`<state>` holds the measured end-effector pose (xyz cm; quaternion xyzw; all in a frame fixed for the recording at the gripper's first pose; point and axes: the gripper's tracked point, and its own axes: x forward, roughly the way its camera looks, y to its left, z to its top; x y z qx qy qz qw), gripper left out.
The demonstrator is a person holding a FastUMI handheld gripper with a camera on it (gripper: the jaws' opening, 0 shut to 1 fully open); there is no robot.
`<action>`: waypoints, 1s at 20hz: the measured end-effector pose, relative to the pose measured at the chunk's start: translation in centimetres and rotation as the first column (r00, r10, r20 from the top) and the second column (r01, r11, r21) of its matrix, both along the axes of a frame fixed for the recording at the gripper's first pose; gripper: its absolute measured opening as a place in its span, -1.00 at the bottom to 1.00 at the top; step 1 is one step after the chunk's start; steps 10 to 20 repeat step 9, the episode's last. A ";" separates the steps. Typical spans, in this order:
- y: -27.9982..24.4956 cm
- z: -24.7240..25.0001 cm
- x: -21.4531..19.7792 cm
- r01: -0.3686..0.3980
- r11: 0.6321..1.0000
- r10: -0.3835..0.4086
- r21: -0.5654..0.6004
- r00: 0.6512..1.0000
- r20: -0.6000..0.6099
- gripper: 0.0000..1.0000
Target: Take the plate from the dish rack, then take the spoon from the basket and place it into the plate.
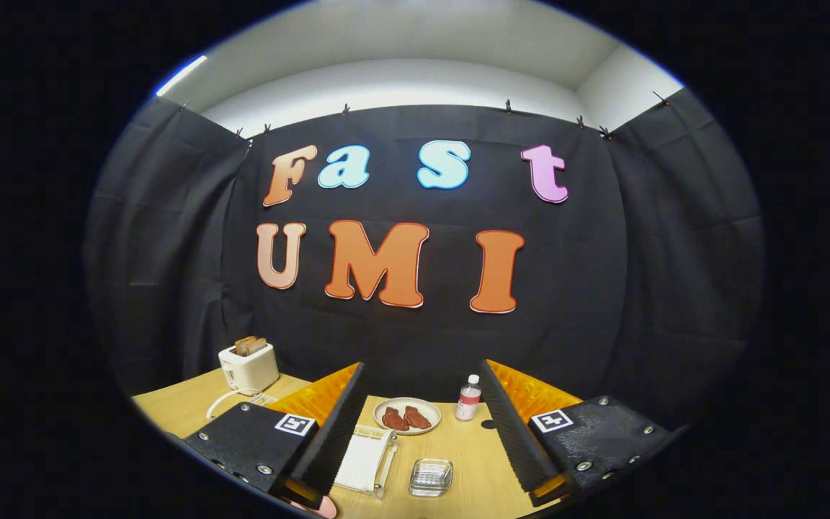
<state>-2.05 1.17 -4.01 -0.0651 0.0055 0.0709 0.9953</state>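
Note:
My gripper [422, 366] is held above the wooden table [472, 468], open, with nothing between its fingers. Below the gap, close to the left finger, a white wire dish rack [366, 460] holds a flat white piece that looks like the plate; I cannot make out its shape. Farther off between the fingers lies a round beige plate [407, 416] with two brown pieces of food on it. A pink object [326, 509] peeks out under the left finger; what it is I cannot tell.
A small clear glass dish [431, 477] sits on the table right of the rack. A water bottle [468, 398] stands beside the food plate near the right finger. A white toaster [248, 366] with bread in it and its cord stands at the far left by the black cloth wall.

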 end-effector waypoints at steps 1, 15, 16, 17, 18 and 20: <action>0.2 0.5 0.0 -0.002 1.000 0.002 -0.001 1.000 0.017 0.87; 1.5 1.9 -0.4 -0.027 0.999 0.031 -0.047 0.996 0.082 0.88; 1.5 1.9 -0.4 -0.027 0.999 0.031 -0.047 0.996 0.082 0.88; 1.5 1.9 -0.4 -0.027 0.999 0.031 -0.047 0.996 0.082 0.88; 1.5 1.9 -0.4 -0.027 0.999 0.031 -0.047 0.996 0.082 0.88; 1.5 1.9 -0.4 -0.027 0.999 0.031 -0.047 0.996 0.082 0.88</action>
